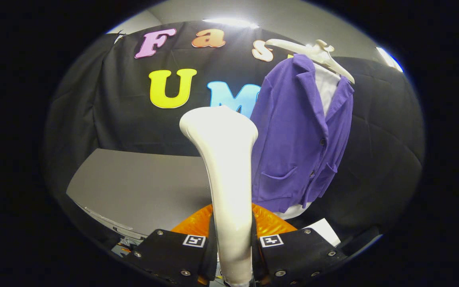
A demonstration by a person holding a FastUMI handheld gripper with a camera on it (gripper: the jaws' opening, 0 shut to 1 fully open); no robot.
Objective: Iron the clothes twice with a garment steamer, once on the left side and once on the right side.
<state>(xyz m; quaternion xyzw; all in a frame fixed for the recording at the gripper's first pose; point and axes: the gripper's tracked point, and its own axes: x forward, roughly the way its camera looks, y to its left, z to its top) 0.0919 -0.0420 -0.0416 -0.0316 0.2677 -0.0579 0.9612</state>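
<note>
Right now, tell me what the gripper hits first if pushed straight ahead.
The gripper, fingers shut on the steamer, would probably press its head into the purple jacket; depth is unclear.

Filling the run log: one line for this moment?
gripper: shut on steamer | steamer: raised, upright | purple jacket: on hanger, beyond steamer | contact: cannot tell

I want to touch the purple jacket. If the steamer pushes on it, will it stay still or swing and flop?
Probably swing: the purple jacket hangs from a white hanger, with nothing visibly holding its hem. Its knit-looking cloth looks soft, so it would likely dent and fold. The gripper is shut on the steamer, which has not yet reached it.
</note>
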